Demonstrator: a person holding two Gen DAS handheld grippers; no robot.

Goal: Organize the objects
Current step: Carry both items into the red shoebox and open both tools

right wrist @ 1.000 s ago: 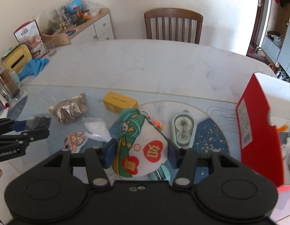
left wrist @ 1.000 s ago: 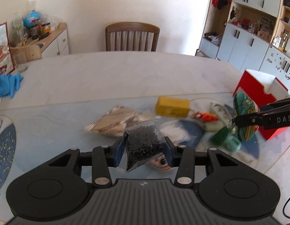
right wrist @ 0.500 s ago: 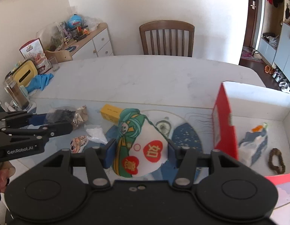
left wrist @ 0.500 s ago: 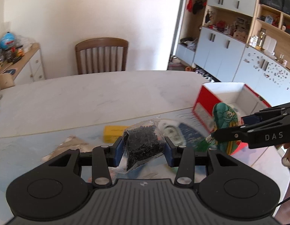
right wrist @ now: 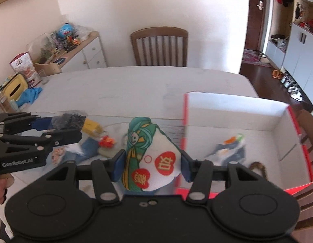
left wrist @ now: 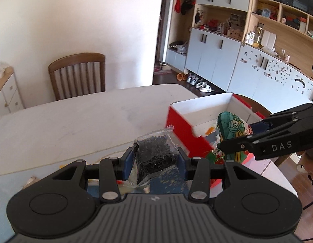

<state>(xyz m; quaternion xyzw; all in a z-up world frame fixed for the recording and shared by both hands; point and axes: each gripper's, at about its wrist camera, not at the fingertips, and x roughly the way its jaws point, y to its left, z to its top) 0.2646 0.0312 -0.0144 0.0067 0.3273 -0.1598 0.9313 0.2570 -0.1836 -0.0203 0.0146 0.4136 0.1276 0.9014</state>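
My left gripper (left wrist: pixel 155 161) is shut on a clear bag of black beads (left wrist: pixel 154 154) and holds it above the table, left of the red box (left wrist: pixel 182 129). My right gripper (right wrist: pixel 150 165) is shut on a green and white cloth pouch (right wrist: pixel 150 158) with red hearts, held just left of the red box's wall (right wrist: pixel 184 121). The pouch also shows in the left wrist view (left wrist: pixel 231 129), and the bead bag in the right wrist view (right wrist: pixel 70 119). Inside the white-lined box lie a blue and white packet (right wrist: pixel 227 151) and a brown bead bracelet (right wrist: pixel 259 168).
On the blue mat lie a yellow box (right wrist: pixel 91 128), a small orange-red item (right wrist: pixel 105 141) and a white packet (right wrist: pixel 73 148). A wooden chair (right wrist: pixel 159 46) stands at the far side. A blue glove (right wrist: pixel 30 95) and a glass (right wrist: pixel 43 77) sit at the left edge.
Both grippers have moved right toward the red box with their loads still held. The box now fills more of both views.
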